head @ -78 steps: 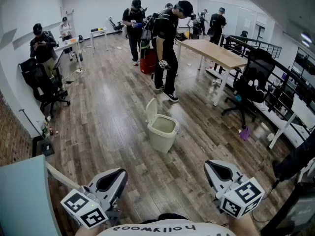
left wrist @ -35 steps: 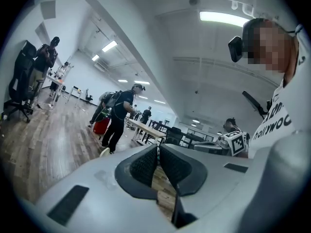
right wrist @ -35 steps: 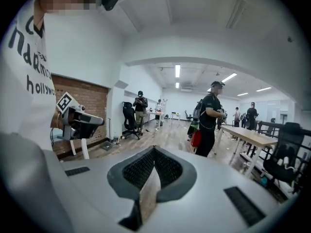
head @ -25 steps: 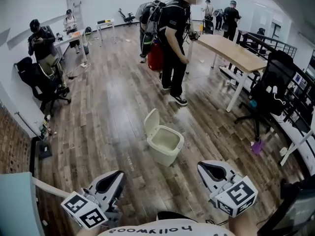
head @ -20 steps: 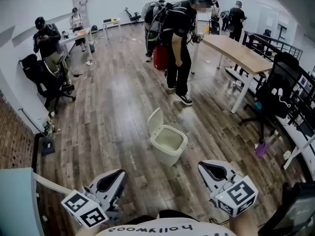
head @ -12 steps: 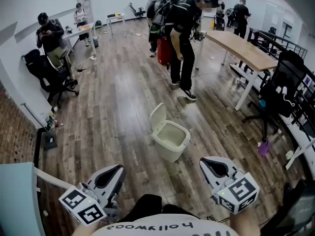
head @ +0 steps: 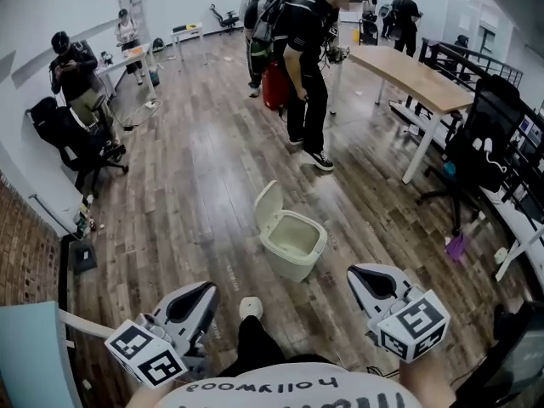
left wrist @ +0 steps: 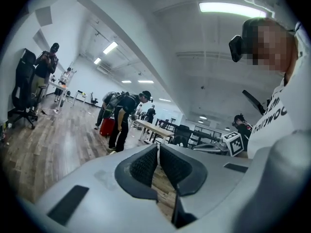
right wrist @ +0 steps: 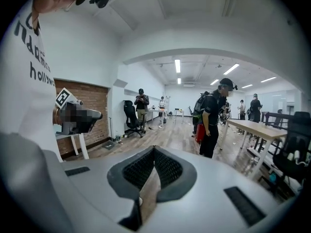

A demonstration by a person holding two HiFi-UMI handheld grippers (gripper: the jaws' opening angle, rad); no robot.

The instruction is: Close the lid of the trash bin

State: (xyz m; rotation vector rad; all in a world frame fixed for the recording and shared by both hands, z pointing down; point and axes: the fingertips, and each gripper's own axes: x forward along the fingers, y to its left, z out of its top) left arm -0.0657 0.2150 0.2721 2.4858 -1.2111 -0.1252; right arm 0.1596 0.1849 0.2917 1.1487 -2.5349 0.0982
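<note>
A pale green trash bin (head: 295, 246) stands on the wood floor in the middle of the head view, just ahead of me. Its lid (head: 269, 207) is tilted up at the bin's far left side, and the inside looks bare. My left gripper (head: 201, 293) is held low at the lower left, short of the bin. My right gripper (head: 363, 276) is at the lower right, beside the bin's near right corner but apart from it. Both are shut with nothing between the pads (left wrist: 146, 163) (right wrist: 166, 167). Neither gripper view shows the bin.
A person in black (head: 308, 58) stands beyond the bin beside a red case (head: 274, 86). A wooden table (head: 410, 76) and a black office chair (head: 483, 153) are on the right. Another chair (head: 71, 144) and seated people are on the left. My shoe (head: 250, 307) is near the bin.
I have stepped closer to the bin, which now sits nearer in the head view. My leg and shoe have come into view. Both grippers stay shut and low.
</note>
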